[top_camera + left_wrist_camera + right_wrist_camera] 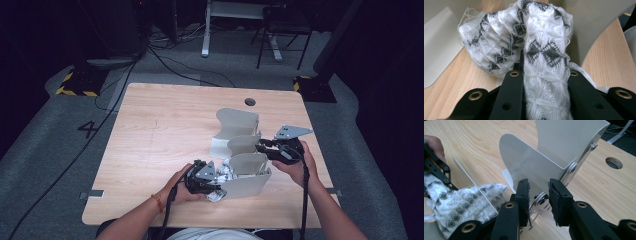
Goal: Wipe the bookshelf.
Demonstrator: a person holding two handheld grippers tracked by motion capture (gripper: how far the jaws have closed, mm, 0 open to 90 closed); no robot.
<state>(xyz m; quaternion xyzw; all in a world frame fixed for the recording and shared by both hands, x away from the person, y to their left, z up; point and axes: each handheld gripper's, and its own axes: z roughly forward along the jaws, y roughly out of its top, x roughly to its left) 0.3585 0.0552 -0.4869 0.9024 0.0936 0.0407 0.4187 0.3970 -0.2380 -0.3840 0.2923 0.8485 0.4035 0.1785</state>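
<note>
A grey metal rack (pixel 239 120) with curved upright panels stands on the wooden table (pixel 165 135). My left gripper (pixel 212 182) is shut on a white knitted cloth with black diamonds (pixel 541 45), holding it at the rack's near panel (pixel 247 182). In the left gripper view, the cloth bulges out between the jaws of the left gripper (pixel 544 75). My right gripper (pixel 539 192) is closed around the bolted edge of the rack's middle panel (pixel 531 167). In the right gripper view the cloth (pixel 461 202) lies low at the left behind a thin panel.
The table has a round cable hole (pixel 250 102) near its far edge. The left half of the tabletop is bare wood. Cables (pixel 165 55) and chair legs lie on the grey floor beyond the table.
</note>
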